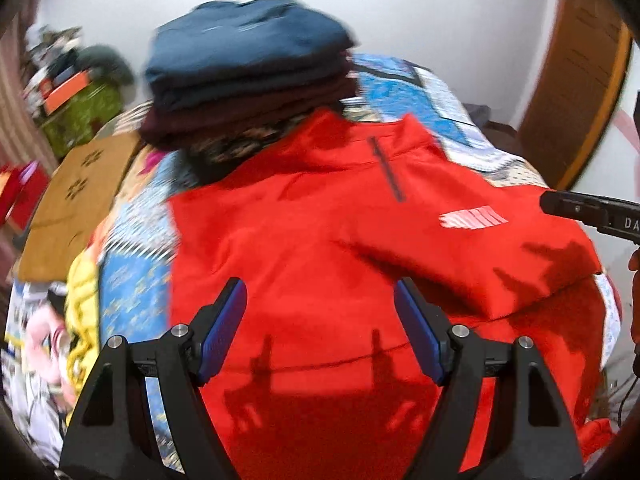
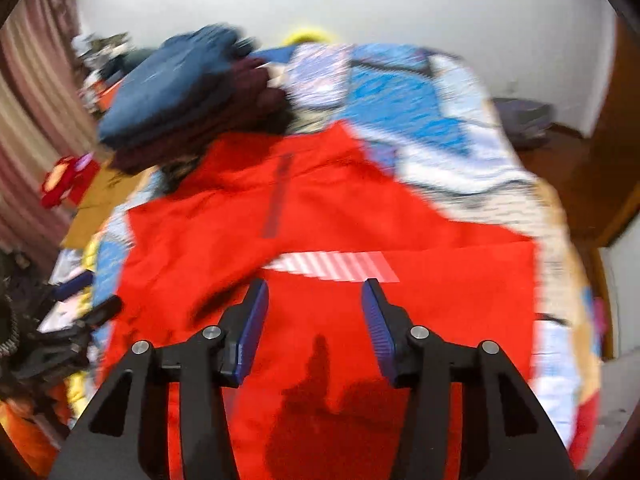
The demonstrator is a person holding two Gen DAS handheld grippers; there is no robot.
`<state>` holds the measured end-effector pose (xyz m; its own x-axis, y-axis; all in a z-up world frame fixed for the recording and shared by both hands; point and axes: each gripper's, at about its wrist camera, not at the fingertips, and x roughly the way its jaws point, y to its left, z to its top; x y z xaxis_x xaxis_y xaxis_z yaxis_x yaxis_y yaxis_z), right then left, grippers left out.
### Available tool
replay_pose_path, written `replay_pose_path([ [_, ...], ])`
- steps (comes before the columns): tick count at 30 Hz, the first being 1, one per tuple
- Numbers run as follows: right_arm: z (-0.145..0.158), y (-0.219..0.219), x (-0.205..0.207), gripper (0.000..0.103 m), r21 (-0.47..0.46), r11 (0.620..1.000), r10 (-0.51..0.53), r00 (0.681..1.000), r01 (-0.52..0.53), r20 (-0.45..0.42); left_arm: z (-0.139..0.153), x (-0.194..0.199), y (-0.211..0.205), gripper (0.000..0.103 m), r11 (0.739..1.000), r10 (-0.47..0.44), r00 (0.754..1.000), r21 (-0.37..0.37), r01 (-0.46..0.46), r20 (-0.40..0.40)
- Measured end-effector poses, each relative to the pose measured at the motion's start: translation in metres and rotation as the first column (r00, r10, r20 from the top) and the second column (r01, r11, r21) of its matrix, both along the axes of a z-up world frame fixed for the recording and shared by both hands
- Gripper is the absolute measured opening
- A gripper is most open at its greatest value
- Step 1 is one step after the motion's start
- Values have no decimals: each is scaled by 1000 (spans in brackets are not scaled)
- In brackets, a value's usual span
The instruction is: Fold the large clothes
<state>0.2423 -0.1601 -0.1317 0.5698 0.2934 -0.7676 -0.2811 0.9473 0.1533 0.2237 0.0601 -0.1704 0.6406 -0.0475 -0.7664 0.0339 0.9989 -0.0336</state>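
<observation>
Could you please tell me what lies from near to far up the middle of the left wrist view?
Left claw → red jacket → stack of folded clothes with a navy garment on top → white wall.

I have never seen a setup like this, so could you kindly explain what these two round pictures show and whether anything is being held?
No robot here: a person carries a handheld two-finger gripper in each hand, each with a fisheye camera looking along its fingers. One picture comes from the left gripper, the other from the right gripper. Both hover open above a red jacket spread on a patterned bedspread, one sleeve folded across it. Nothing is held. Behind it sits a stack of folded clothes.
</observation>
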Motion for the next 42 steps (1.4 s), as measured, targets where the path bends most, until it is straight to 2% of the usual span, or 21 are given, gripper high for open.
replay_pose_path([
  [3, 3, -26, -1, 45, -49, 997, -66, 997, 67, 30, -1, 20, -29, 75, 998, -64, 998, 19, 64, -26],
  [7, 0, -65, -5, 45, -123, 982, -140, 988, 146, 60, -11, 40, -64, 75, 986, -136, 989, 90, 141, -59],
  [10, -9, -87, -5, 46, -128, 972, -193, 980, 197, 41, -27, 52, -81, 75, 976, -171, 981, 121, 182, -96],
  [14, -25, -106, -6, 46, -99, 969, -231, 973, 228, -22, -43, 62, -88, 73, 968, -160, 980, 177, 180, -118],
  [18, -38, -114, -8, 46, -76, 968, -243, 969, 238, -54, -53, 69, -84, 48, 963, -141, 982, 213, 166, -130],
  [20, -42, -116, -11, 47, -68, 967, -249, 967, 246, -57, -55, 73, -75, 32, 970, -126, 982, 191, 152, -144],
  [21, -43, -116, -11, 48, -66, 966, -256, 965, 252, -57, -55, 75, -68, 20, 978, -113, 980, 158, 139, -166],
  [22, -44, -117, -12, 48, -63, 965, -259, 964, 256, -57, -54, 75, -64, 13, 984, -106, 979, 127, 129, -173],
  [24, -44, -118, -12, 48, -55, 964, -263, 963, 260, -58, -44, 71, -45, 12, 996, -74, 986, 37, 80, -150],
  [28, -45, -117, -12, 49, -16, 967, -255, 965, 254, -63, -27, 55, -15, 12, 998, -16, 995, -55, 11, -94],
  [32, -48, -111, -12, 49, -37, 966, -259, 965, 258, -45, -30, 42, 11, 12, 993, 46, 994, -101, -56, -100],
  [35, -49, -110, -13, 49, -33, 963, -268, 963, 266, -39, -43, 32, 33, 12, 984, 93, 987, -138, -112, -134],
  [38, -49, -112, -14, 50, -23, 961, -275, 961, 274, -43, -66, 25, 52, 12, 952, 82, 973, -271, -140, -213],
  [42, -49, -113, -14, 51, -10, 958, -288, 956, 288, -50, -84, 16, 65, 12, 908, 79, 970, -385, -165, -231],
])
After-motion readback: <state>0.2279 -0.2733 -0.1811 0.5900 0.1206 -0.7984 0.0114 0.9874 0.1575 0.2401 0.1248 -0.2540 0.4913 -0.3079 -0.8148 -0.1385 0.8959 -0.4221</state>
